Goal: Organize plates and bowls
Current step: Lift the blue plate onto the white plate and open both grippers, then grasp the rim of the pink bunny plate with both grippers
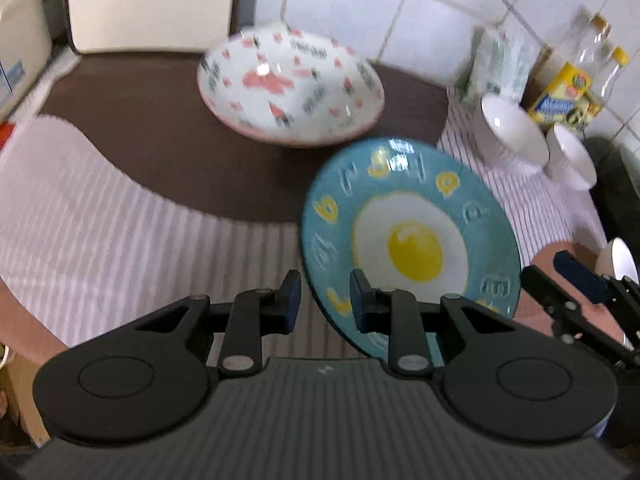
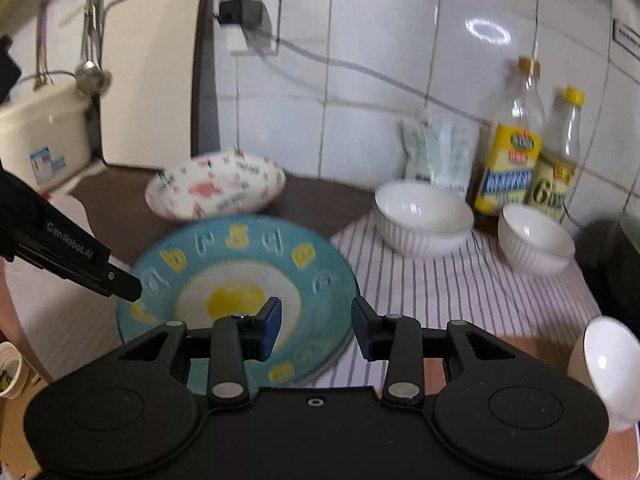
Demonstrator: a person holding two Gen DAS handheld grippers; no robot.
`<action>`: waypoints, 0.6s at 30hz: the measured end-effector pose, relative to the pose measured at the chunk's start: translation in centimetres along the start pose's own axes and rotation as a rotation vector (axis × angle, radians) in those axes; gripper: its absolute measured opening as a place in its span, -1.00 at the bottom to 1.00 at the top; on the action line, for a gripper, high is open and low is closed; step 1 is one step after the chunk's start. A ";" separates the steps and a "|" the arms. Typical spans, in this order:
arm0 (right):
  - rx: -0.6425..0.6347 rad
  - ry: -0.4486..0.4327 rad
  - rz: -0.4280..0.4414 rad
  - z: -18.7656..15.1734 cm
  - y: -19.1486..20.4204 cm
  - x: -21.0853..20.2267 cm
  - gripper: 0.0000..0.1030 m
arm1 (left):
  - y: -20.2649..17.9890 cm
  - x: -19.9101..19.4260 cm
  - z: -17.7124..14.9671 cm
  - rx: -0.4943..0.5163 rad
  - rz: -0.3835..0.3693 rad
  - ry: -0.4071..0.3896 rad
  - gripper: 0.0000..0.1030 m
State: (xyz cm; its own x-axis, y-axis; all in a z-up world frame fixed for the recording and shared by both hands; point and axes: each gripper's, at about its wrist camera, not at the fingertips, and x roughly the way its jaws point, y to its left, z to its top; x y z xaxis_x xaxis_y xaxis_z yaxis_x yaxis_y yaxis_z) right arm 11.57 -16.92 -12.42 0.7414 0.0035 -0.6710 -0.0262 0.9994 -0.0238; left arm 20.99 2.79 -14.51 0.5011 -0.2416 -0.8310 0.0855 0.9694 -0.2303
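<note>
Two plates (image 1: 408,236) (image 1: 290,88), three bowls (image 2: 424,218) (image 2: 534,240) (image 2: 604,364).

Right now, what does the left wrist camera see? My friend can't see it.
The left gripper holds a blue fried-egg plate by its rim. Behind sits a white bowl with pink patterns; two white bowls stand at the right.

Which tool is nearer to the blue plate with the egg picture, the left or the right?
Left. The left tool is clamped on the rim of the blue plate; the right tool stands open at its opposite edge, pads not pressing.
</note>
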 end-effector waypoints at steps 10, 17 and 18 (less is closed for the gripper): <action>0.074 -0.006 0.154 4.8 1.2 4.2 -0.11 | 5.3 -2.0 3.4 -0.047 0.019 -0.146 -0.52; 0.177 0.028 0.198 6.9 1.2 9.5 -0.11 | 7.2 -0.2 5.1 -0.047 0.023 -0.188 -0.51; 0.192 0.037 0.199 7.2 1.1 10.3 -0.11 | 7.4 0.3 5.5 -0.049 0.025 -0.188 -0.51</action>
State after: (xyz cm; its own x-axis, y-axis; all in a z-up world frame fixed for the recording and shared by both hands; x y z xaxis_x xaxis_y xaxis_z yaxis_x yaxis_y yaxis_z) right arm 23.98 -15.52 -14.00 0.7090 0.2025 -0.6755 -0.0385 0.9675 0.2497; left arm 26.47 10.17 -13.68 0.6547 -0.2005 -0.7288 0.0313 0.9705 -0.2390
